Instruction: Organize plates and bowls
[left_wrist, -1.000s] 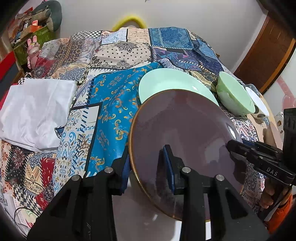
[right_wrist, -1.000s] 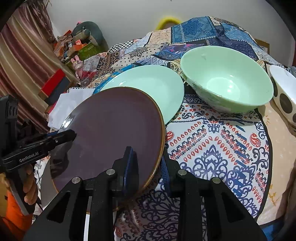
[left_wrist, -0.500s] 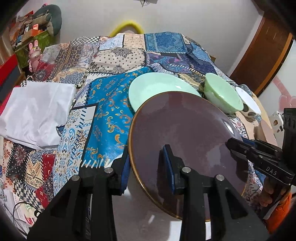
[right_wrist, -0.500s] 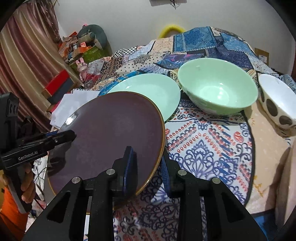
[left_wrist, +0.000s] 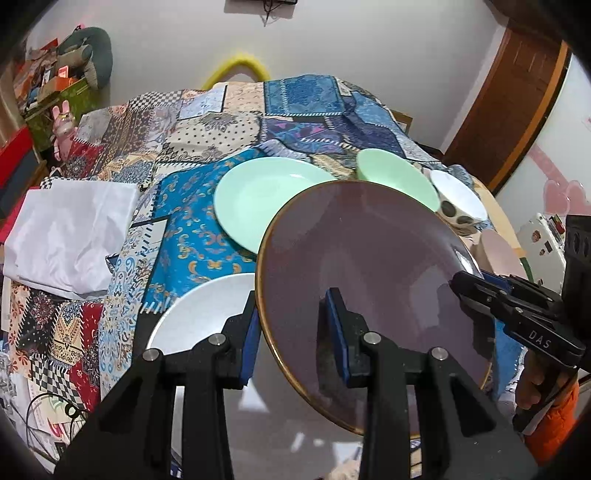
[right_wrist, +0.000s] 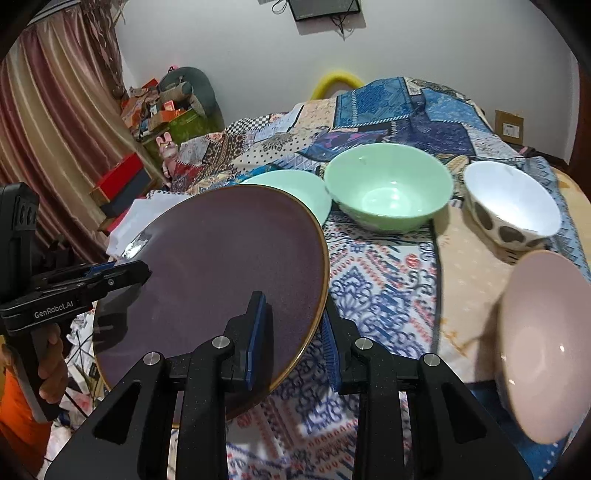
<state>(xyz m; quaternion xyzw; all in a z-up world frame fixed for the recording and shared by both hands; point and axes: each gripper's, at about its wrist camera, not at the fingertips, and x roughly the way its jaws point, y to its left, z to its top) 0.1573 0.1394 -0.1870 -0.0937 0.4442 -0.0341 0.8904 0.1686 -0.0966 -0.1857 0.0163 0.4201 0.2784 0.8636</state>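
Note:
A dark purple plate (left_wrist: 369, 266) with a gold rim hangs in the air above the bed, held from both sides. My left gripper (left_wrist: 295, 339) is shut on its left rim, and my right gripper (right_wrist: 291, 332) is shut on its right rim (right_wrist: 317, 273). Each gripper shows in the other's view, the right gripper (left_wrist: 476, 291) at the plate's far edge and the left gripper (right_wrist: 136, 273) likewise. Beyond the plate lie a mint green plate (left_wrist: 258, 199), a mint green bowl (right_wrist: 388, 188) and a white bowl with dark spots (right_wrist: 513, 206). A white plate (left_wrist: 199, 317) lies under the held one.
A pink bowl (right_wrist: 543, 343) sits at the near right. A patchwork bedspread (left_wrist: 207, 129) covers the bed, with folded white cloth (left_wrist: 70, 229) at the left. Clutter and a toy rabbit (left_wrist: 61, 125) stand by the far left wall. A wooden door (left_wrist: 517, 96) is at the right.
Both grippers have risen and pulled back with the purple plate. The white plate beneath, the spotted bowl and the pink bowl have come into view.

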